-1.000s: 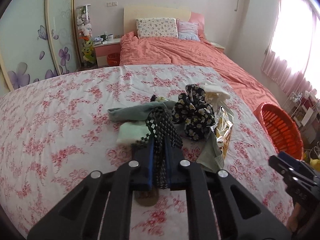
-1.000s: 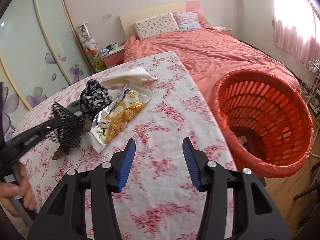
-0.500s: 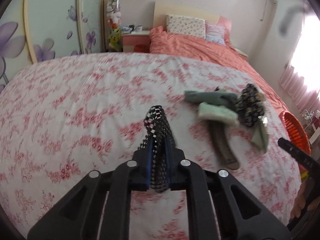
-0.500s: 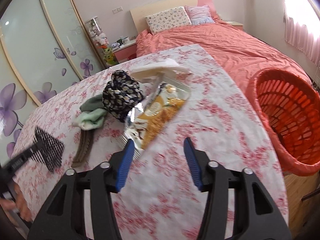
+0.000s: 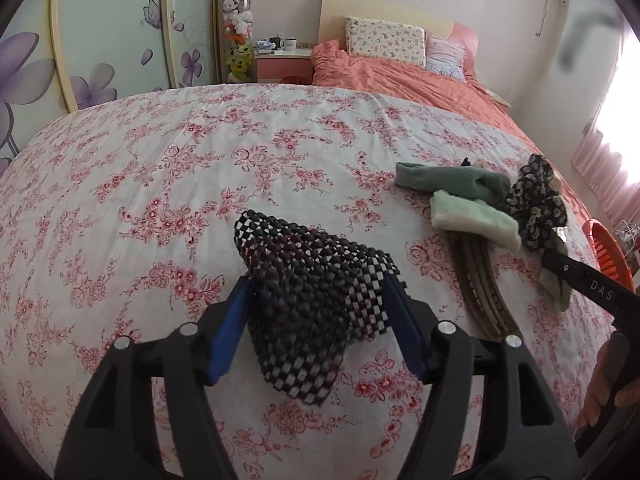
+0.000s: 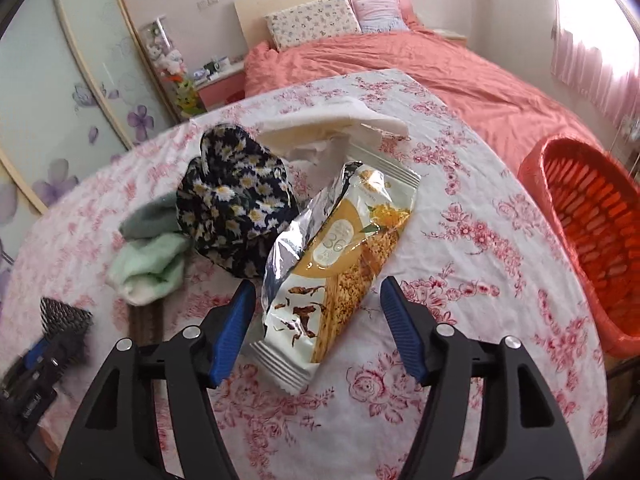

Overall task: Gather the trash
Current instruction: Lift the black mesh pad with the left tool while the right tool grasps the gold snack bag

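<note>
My left gripper (image 5: 320,320) is open, and a black mesh cloth (image 5: 312,300) lies loose between its fingers on the floral tablecloth (image 5: 200,184). My right gripper (image 6: 318,324) is open, with an opened snack wrapper (image 6: 340,256) lying between its blue pads (image 6: 236,332). An orange basket (image 6: 592,232) stands off the table's right edge; its rim also shows in the left wrist view (image 5: 608,252). The mesh cloth and left gripper also show in the right wrist view (image 6: 64,320).
A dark daisy-print cloth (image 6: 236,200), green cloths (image 6: 148,264), a white cloth (image 6: 332,124) and a brown curved strip (image 5: 480,284) lie on the table. A bed with an orange cover (image 6: 420,64) stands behind. A wardrobe (image 5: 80,32) is at the left.
My left gripper carried the mesh cloth left, away from the pile, and opened; the cloth now lies loose. My right gripper moved in over the snack wrapper, still open.
</note>
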